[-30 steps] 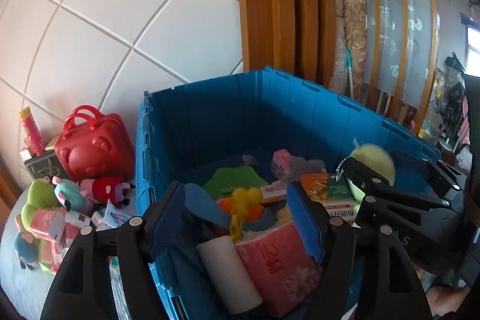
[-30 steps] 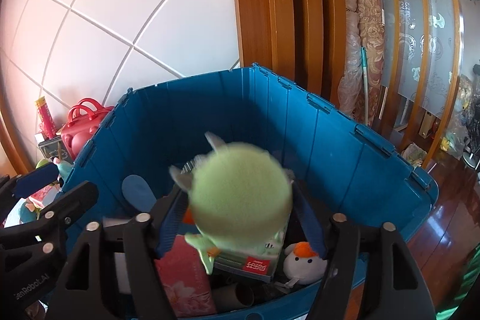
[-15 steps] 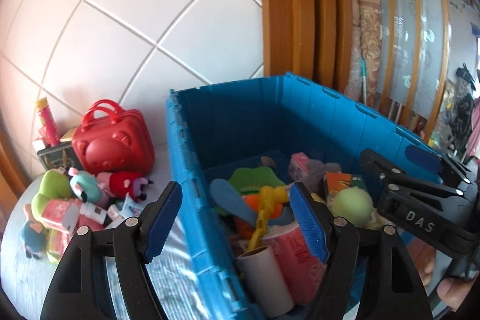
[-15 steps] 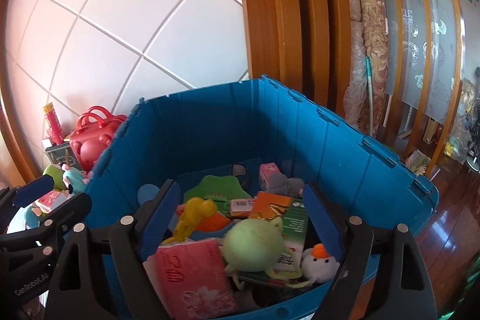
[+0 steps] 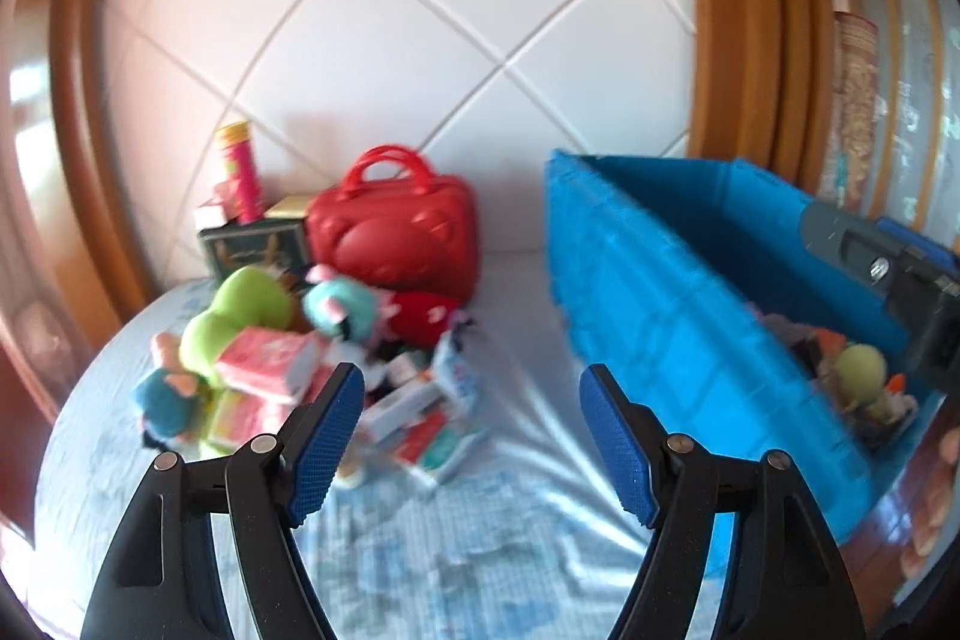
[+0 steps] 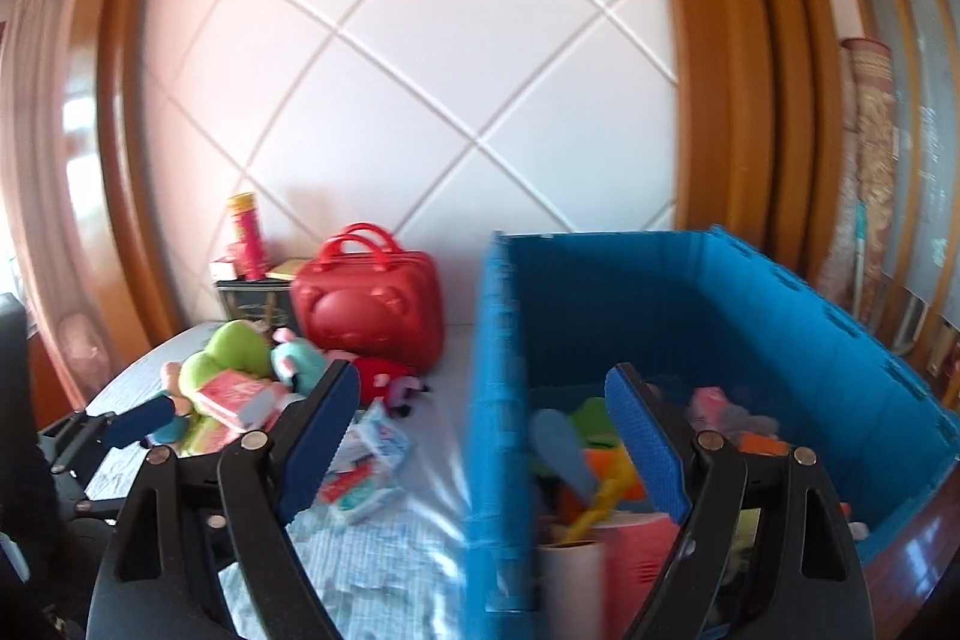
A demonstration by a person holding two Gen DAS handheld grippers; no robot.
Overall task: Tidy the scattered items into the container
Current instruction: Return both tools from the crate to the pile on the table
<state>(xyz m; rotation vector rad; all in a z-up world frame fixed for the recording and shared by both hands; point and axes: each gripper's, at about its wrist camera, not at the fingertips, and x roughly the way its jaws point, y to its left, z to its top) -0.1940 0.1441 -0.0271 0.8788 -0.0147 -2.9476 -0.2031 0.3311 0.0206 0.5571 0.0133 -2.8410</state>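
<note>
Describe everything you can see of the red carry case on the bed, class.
The red carry case looks like glossy hard plastic, rounded, with a bear face moulded on its front and two arched handles on top. It stands upright and closed on the bed by the white padded wall, beside a dark box; a red plush lies against its base.

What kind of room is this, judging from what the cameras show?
Most likely a bedroom in a home. Toys and tissue packs lie on a bed sheet below a padded white headboard. A red bear-face case stands against it, and a blue storage crate sits alongside.
</note>
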